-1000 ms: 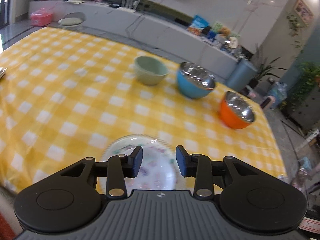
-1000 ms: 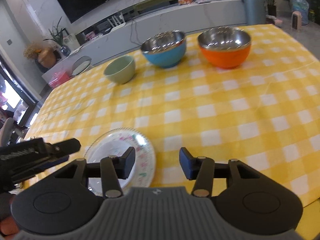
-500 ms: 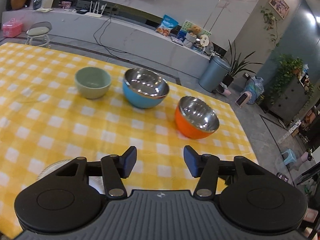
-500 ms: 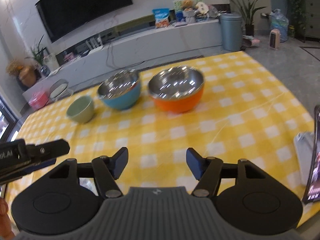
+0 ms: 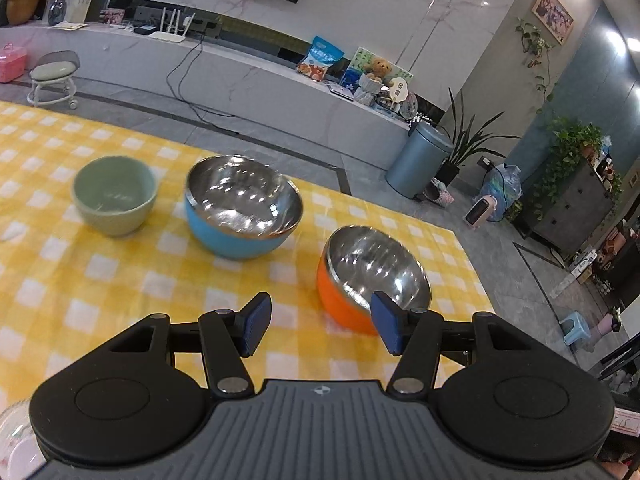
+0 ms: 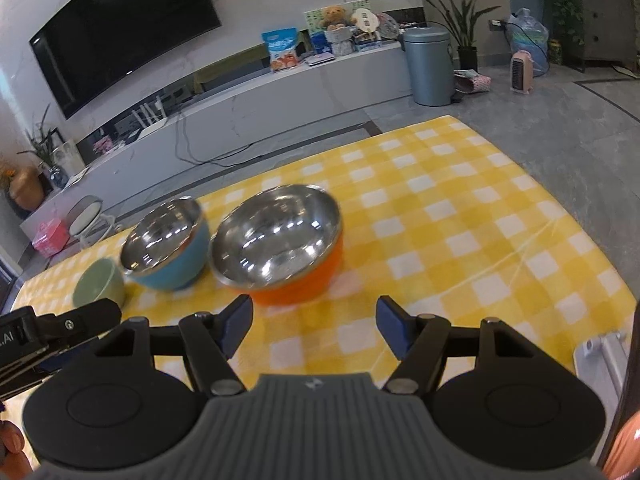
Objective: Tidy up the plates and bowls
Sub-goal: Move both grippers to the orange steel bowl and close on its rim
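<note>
While both grippers hang above the near part of the counter (image 5: 80,292), nothing is held in either. The left gripper (image 5: 318,328) has its fingers (image 5: 256,322) spread apart with only checked cloth between them; its jaws have just been opening further. The right gripper (image 6: 314,330) is likewise released and empty, its jaws parted and steady for the last moment after widening.

Three bowls are seen standing upright in a loose row on the yellow cloth. The green bowl (image 5: 114,196) is farthest to the left, the blue bowl (image 5: 242,212) stands just beside it, and the orange bowl (image 5: 370,276) is nearest both grippers, close to the blue one but not seen to touch it. A sliver of a patterned plate (image 5: 14,444) is visible at the lower left edge of the left wrist view.

The blue and orange bowls are judged to be steel-lined, stiff, fairly light and slippery at the polished inner wall. A hold over the rim, one finger inside and one outside, is judged the surest; a pinch on the rounded outer wall would likely slide. The green bowl looks ceramic, so it is expected to be heavier and chip-prone, and should be set down gently. Nesting by size appears not yet begun.
</note>
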A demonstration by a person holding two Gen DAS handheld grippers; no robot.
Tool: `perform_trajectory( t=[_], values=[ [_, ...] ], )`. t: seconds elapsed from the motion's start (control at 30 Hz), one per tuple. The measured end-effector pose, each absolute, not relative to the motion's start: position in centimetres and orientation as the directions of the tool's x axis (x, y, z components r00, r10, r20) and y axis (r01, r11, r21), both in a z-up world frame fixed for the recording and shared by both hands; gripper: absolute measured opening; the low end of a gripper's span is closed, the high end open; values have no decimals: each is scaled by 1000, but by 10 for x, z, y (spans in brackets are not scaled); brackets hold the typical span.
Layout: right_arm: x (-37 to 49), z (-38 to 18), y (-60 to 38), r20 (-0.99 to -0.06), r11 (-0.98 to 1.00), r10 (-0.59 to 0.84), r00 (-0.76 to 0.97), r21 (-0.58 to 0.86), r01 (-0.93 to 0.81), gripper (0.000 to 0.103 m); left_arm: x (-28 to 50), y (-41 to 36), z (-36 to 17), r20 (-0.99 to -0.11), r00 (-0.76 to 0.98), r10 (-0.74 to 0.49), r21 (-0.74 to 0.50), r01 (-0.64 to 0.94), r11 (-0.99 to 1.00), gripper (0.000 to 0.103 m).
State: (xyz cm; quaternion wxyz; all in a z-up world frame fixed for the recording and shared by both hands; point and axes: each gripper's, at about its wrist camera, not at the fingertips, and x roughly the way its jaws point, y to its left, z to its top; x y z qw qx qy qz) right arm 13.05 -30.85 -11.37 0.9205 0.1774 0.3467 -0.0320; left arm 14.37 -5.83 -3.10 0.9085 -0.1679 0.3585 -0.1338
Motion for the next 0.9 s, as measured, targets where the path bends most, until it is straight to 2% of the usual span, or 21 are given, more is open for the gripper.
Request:
perform_trajectory(
  t=[0.27, 0.57, 0.67, 0.77, 0.87, 0.9],
  values=[
    [166, -127, -318, -667, 925, 53, 743, 313, 215, 67, 181, -84, -47, -625, 692, -360, -376, 137, 917, 66],
    [188, -140, -321, -692, 905, 46, 721, 334, 263, 60, 205, -102, -62, -643, 674, -365, -352, 163, 922, 68],
    [190, -146, -317, -693, 902, 66, 718, 349, 255, 57, 210, -106, -69, -659, 663, -355, -341, 157, 927, 65],
    [190, -147, -314, -689, 905, 75, 721, 350, 240, 52, 212, -106, -74, -669, 655, -351, -340, 151, 928, 56],
    [188, -146, -313, -676, 902, 97, 731, 369, 222, 40, 214, -109, -76, -680, 641, -356, -337, 158, 928, 44],
    [188, -146, -312, -670, 903, 102, 735, 372, 214, 34, 214, -109, -77, -681, 636, -363, -341, 164, 926, 37]
  ],
)
